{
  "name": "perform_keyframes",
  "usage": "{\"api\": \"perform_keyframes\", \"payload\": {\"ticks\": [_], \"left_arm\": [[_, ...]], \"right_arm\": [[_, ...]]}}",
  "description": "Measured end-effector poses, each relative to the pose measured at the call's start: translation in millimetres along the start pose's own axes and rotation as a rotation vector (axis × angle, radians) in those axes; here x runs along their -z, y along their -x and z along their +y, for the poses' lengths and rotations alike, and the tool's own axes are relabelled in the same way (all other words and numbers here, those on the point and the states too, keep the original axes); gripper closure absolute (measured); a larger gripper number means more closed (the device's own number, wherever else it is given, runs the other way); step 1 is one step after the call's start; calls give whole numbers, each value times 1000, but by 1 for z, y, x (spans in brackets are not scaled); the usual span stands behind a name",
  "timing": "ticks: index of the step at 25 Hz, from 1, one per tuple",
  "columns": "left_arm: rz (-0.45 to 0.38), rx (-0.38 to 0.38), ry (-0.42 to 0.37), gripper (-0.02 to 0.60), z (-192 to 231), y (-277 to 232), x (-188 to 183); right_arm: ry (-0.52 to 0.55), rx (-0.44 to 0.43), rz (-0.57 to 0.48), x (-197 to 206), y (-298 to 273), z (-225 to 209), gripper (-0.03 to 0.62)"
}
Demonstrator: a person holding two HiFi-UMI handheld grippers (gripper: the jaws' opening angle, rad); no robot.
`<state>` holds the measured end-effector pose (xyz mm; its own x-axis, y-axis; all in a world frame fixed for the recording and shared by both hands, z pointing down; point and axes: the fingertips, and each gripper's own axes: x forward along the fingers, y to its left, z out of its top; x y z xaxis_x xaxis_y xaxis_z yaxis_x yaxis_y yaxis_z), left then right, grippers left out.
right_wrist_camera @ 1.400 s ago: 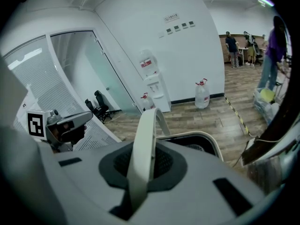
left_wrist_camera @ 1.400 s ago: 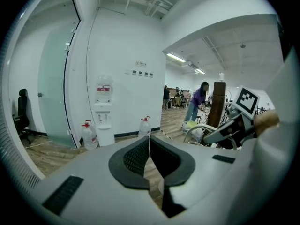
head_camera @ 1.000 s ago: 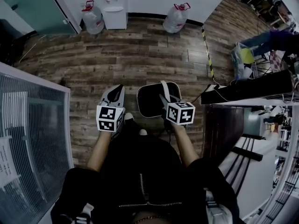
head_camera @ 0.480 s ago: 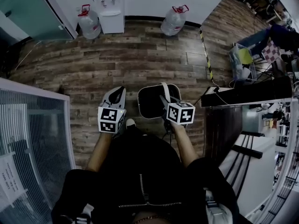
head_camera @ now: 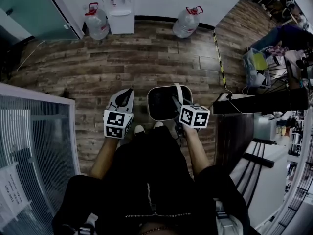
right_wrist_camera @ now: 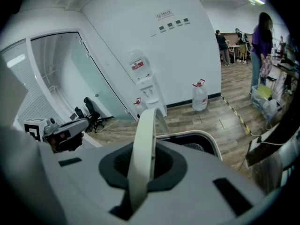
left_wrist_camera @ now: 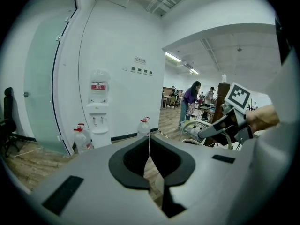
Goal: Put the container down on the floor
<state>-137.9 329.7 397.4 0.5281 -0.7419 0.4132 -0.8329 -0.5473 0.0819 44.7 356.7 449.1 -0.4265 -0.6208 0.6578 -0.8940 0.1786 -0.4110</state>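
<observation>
Wood-plank office floor [head_camera: 146, 58], seen steeply from above a standing person.

Right claw [head_camera: 174, 102] is clamped on the upright white handle [right_wrist_camera: 142, 149] of a black, white-rimmed container [head_camera: 161, 104], which sits low just ahead of the person's shoes; whether its base touches the floor cannot be told. Left claw [head_camera: 122, 96], just left of the container and apart from it, has its jaws together with nothing between them. Far across the floor, a water cooler [head_camera: 117, 6] stands against a white wall, with a bottle [head_camera: 96, 21] either side.
</observation>
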Motion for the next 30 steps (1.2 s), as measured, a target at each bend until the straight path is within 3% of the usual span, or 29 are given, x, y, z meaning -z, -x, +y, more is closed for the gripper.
{"api": "perform_keyframes", "payload": {"ticks": [15,30], "left_arm": [[18,-55,24,566,20,-60,-20],[21,-135,39,566,14,-138,-57]], "right_arm": [[41,-77,31,-57,-48,-25,570],[66,-127,36,-134,-79,-88,569]]}}
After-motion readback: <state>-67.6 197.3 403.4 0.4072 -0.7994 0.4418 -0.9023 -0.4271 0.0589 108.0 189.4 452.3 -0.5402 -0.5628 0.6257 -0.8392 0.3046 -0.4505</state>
